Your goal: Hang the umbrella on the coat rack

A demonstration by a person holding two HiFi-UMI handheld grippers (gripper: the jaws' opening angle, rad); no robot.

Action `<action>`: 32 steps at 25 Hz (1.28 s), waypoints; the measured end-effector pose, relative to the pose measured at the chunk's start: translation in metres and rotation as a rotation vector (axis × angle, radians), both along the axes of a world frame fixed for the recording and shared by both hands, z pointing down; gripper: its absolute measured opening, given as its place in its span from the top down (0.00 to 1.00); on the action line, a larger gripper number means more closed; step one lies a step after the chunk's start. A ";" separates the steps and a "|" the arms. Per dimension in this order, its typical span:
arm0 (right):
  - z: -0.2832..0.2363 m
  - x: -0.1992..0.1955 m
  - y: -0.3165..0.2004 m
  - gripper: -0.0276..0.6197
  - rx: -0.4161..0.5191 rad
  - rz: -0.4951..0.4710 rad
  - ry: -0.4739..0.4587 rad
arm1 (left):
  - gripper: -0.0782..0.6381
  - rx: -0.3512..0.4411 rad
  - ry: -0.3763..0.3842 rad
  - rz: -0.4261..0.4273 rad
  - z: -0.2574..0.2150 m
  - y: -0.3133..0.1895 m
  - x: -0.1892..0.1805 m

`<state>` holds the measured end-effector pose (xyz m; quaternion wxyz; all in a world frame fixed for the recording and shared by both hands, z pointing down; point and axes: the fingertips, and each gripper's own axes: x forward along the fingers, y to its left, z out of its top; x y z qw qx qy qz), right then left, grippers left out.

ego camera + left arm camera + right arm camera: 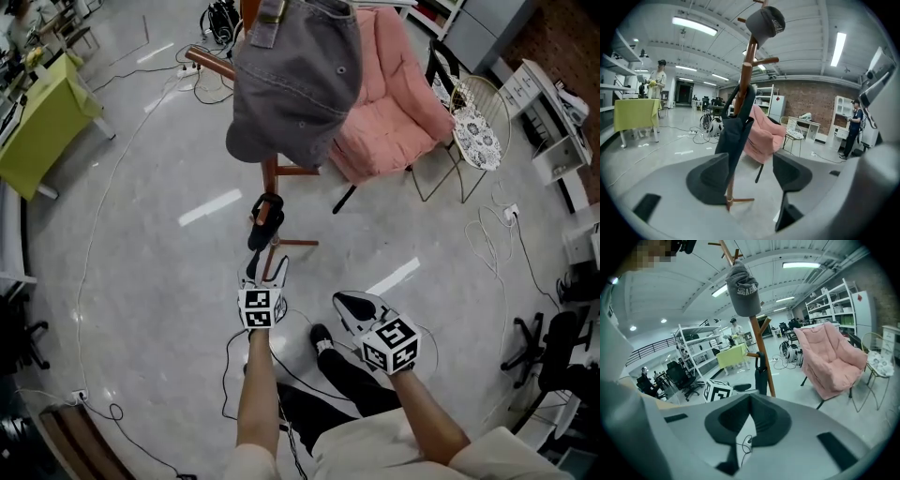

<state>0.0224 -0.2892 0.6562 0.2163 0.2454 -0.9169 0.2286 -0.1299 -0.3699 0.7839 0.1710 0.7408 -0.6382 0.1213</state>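
Observation:
A folded black umbrella (pixel 265 220) hangs from a low peg of the wooden coat rack (pixel 271 173), which carries a grey cap (pixel 295 75) on top. My left gripper (pixel 267 267) sits just short of the umbrella, open, its pads touching nothing. In the left gripper view the umbrella (pixel 733 136) hangs along the pole (pixel 749 75), ahead of the wide gap of the left gripper (pixel 750 173). My right gripper (pixel 352 305) hovers lower right, shut and empty. The right gripper view shows the right gripper (pixel 749 416) with pads meeting, and the umbrella (pixel 761 376) on the rack (pixel 759 333) beyond.
A pink armchair (pixel 394 84) stands right behind the rack, with a wire chair (pixel 473 122) beside it. A green table (pixel 42 122) is at the far left. Cables trail over the grey floor. My own legs and shoe (pixel 322 337) are below the grippers.

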 end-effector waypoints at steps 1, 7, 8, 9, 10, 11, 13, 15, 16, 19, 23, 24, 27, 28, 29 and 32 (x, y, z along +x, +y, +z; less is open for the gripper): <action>-0.001 0.000 0.001 0.95 0.002 0.003 -0.002 | 0.47 0.006 -0.004 0.006 -0.004 0.000 0.002; -0.009 -0.004 0.010 0.95 0.009 0.033 -0.018 | 0.48 0.016 -0.006 0.034 -0.016 0.015 0.010; -0.011 -0.005 0.012 0.95 0.012 0.040 -0.022 | 0.48 0.015 -0.004 0.037 -0.018 0.019 0.010; -0.014 -0.006 0.015 0.95 0.015 0.048 -0.025 | 0.48 0.015 -0.001 0.039 -0.022 0.023 0.010; -0.017 -0.007 0.017 0.95 0.018 0.057 -0.029 | 0.48 0.016 0.000 0.041 -0.027 0.027 0.011; -0.020 -0.009 0.018 0.95 0.021 0.068 -0.034 | 0.48 0.017 -0.002 0.047 -0.033 0.031 0.013; -0.026 -0.013 0.023 0.95 0.027 0.090 -0.044 | 0.48 0.023 -0.012 0.066 -0.048 0.040 0.016; -0.031 -0.018 0.029 0.95 0.043 0.104 -0.041 | 0.48 0.035 -0.021 0.085 -0.064 0.051 0.019; -0.036 -0.021 0.031 0.95 0.056 0.108 -0.037 | 0.48 0.039 -0.023 0.091 -0.072 0.055 0.019; -0.052 -0.028 0.037 0.95 0.092 0.119 -0.038 | 0.48 0.048 -0.034 0.112 -0.094 0.064 0.021; -0.063 -0.032 0.038 0.95 0.116 0.142 -0.045 | 0.48 0.051 -0.048 0.131 -0.116 0.074 0.023; -0.066 -0.034 0.040 0.95 0.119 0.148 -0.047 | 0.48 0.051 -0.045 0.131 -0.121 0.078 0.023; -0.074 -0.041 0.044 0.95 0.130 0.165 -0.058 | 0.48 0.056 -0.039 0.136 -0.134 0.092 0.020; -0.076 -0.043 0.046 0.95 0.135 0.167 -0.059 | 0.48 0.058 -0.038 0.139 -0.139 0.097 0.020; -0.079 -0.046 0.047 0.95 0.139 0.169 -0.059 | 0.48 0.059 -0.039 0.146 -0.143 0.101 0.021; -0.086 -0.052 0.056 0.95 0.148 0.179 -0.062 | 0.48 0.059 -0.039 0.168 -0.156 0.117 0.023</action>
